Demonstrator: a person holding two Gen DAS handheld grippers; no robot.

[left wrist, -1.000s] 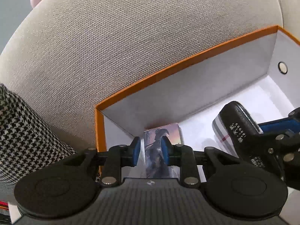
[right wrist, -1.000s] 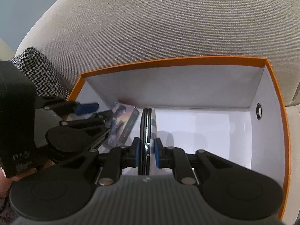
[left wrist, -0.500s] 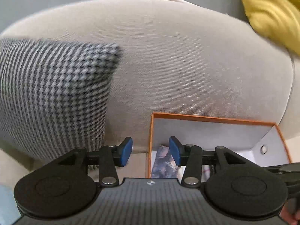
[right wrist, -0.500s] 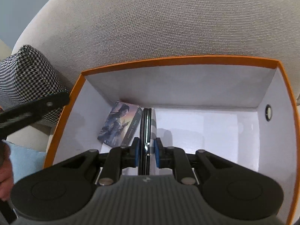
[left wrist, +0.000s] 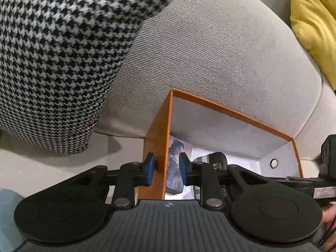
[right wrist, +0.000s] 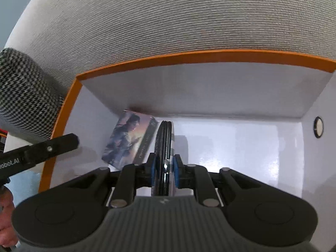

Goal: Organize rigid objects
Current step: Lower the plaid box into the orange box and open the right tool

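the left gripper straddled the near left wall of the orange box, one blue pad outside the wall and one inside. its jaws had just been closing and stood narrow, with the wall between them; whether the pads actually pressed on the cardboard could not be told from the left wrist view. the box sat on a beige sofa seat, its far wall against the sofa back, with a black-and-white checked cushion just beside its left side and a yellow cushion further to the right.

inside the box, a small picture-printed card box lay tilted in the far left corner, leaning on the left wall. just to its right, touching or nearly touching its edge, a flat black round object stood on edge. the right gripper was clamped on this object, its blue pads pressing both faces near the lower part, the jaws almost together. the object's bottom edge was hidden behind the gripper body, so whether it rested on the white box floor could not be told. a round metal eyelet showed in the right wall. part of a hand appeared at the lower left edge of the right wrist view.
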